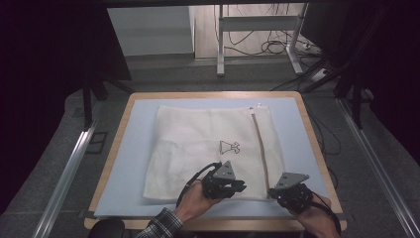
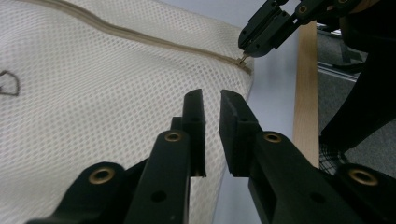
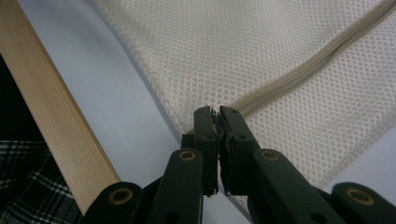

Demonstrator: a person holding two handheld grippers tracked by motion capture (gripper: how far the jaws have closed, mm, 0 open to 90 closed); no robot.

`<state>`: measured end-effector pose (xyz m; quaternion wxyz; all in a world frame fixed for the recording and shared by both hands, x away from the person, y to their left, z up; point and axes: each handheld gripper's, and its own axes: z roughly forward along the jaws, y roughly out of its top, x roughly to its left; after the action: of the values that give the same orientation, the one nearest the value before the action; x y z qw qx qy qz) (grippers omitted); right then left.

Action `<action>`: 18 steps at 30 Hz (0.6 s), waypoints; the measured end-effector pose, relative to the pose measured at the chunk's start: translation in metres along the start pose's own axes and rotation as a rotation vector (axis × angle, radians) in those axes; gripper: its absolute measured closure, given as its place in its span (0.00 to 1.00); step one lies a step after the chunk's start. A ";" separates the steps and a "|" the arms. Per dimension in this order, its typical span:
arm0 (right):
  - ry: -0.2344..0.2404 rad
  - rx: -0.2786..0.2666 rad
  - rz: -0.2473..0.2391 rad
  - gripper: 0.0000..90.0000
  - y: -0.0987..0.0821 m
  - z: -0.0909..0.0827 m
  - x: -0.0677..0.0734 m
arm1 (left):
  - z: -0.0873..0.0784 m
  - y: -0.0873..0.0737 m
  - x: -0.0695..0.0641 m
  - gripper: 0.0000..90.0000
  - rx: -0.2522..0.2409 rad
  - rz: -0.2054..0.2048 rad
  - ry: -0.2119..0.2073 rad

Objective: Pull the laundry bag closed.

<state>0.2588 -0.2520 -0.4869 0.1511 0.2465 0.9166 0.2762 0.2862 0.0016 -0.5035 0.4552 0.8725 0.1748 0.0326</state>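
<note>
Cream mesh fabric bag (image 1: 203, 148) with a beige zipper (image 1: 261, 148) lies flat on the pale blue mat (image 1: 129, 158) that covers the wood-edged tabletop (image 1: 111, 153). A small black line drawing (image 1: 229, 147) is printed near the bag's middle, and the zipper runs along the bag's right side from its far edge to its near edge.

Left tool (image 1: 225, 187) hovers over the near edge of the bag, left of the zipper; in the left gripper view its jaws stand a narrow gap apart with nothing between them, above the mesh. Right tool (image 1: 289, 192) sits at the bag's near right corner, where the zipper ends. In the right gripper view its jaws are pressed almost together at the zipper's end, and a small metal zipper pull (image 2: 242, 59) shows at its tip in the left gripper view, so it appears to pinch that pull. A plaid sleeve (image 1: 161, 225) covers the person's left forearm at the bottom of the high view.
</note>
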 end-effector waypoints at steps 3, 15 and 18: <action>0.001 0.001 0.003 0.95 0.000 0.000 0.000 | 0.006 0.002 -0.001 0.95 0.007 0.013 -0.009; -0.002 0.007 -0.003 0.95 0.000 0.000 0.000 | 0.036 0.009 -0.009 1.00 0.043 0.061 -0.063; -0.003 0.005 0.001 0.95 -0.001 -0.001 0.000 | 0.043 0.010 -0.010 1.00 0.046 0.057 -0.063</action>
<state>0.2587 -0.2529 -0.4866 0.1517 0.2479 0.9168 0.2737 0.2885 -0.0409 -0.5191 0.4390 0.8880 0.1361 0.0139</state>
